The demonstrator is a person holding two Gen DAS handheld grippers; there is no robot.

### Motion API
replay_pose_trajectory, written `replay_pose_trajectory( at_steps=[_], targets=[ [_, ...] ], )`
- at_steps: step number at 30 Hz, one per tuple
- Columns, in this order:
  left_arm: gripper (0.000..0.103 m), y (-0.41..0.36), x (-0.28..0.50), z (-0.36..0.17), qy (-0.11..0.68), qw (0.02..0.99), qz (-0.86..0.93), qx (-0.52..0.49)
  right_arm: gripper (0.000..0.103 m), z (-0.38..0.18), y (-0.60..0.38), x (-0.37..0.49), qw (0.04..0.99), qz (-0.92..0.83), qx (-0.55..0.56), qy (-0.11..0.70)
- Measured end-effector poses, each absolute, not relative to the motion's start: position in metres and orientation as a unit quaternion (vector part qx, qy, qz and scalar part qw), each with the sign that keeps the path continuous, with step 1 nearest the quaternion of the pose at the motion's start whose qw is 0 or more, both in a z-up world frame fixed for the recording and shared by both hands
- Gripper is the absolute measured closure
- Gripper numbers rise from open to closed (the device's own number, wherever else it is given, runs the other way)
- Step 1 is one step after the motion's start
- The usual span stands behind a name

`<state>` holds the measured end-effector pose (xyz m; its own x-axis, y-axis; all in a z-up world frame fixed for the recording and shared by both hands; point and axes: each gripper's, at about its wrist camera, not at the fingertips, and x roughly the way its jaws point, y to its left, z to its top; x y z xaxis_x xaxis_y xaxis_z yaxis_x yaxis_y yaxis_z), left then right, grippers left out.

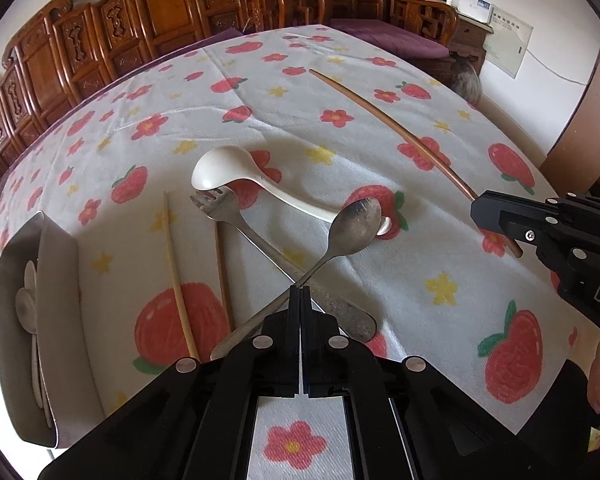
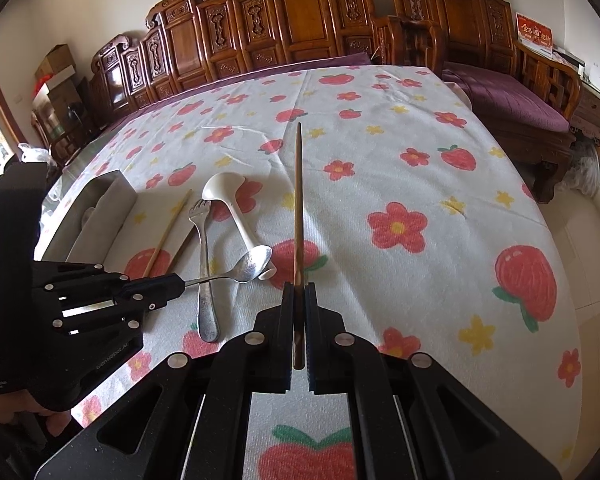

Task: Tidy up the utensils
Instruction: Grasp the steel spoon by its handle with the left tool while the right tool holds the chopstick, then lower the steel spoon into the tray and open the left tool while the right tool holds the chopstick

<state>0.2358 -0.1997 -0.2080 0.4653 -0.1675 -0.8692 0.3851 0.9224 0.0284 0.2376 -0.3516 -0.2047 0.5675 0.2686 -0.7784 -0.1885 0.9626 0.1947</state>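
A white cloth printed with red strawberries and flowers covers the tabletop, with carved wooden chairs ranged beyond it at 12 o'clock. The left gripper has its fingers clamped on the metal spoon, lifted over the fork and white ladle. The right gripper pinches a brown chopstick; a grey tray sits at 9 o'clock.

Fork, white spoon and chopsticks crowd beside the tray

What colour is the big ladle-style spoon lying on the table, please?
White spoon; clearest in the left wrist view.
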Motion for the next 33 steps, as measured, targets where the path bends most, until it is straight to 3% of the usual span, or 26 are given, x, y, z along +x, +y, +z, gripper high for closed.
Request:
replay_pose_trajectory(
  at_steps=[8,13,21,24,26,33],
  targets=[
    [0.102,-0.196,0.244,-0.201,0.489,0.845,-0.178,0.121,0.097,-0.204,-0.351,0.237,0.884,0.13,0.046,0.446],
    [0.08,-0.195,0.248,-0.211,0.501,0.829,-0.196,0.155,0.097,-0.204,-0.353,0.239,0.884,0.129,0.049,0.447],
    [0.08,-0.199,0.249,-0.228,0.512,0.81,-0.212,0.194,0.097,-0.203,-0.356,0.24,0.884,0.128,0.052,0.447],
    [0.086,-0.201,0.249,-0.227,0.511,0.809,-0.219,0.191,0.097,-0.203,-0.357,0.24,0.884,0.128,0.052,0.447],
    [0.097,-0.202,0.249,-0.227,0.515,0.805,-0.228,0.185,0.097,-0.203,-0.357,0.24,0.884,0.128,0.053,0.447],
    [0.098,-0.198,0.244,-0.225,0.517,0.813,-0.213,0.16,0.097,-0.2,-0.356,0.24,0.885,0.131,0.051,0.445]
  ],
)
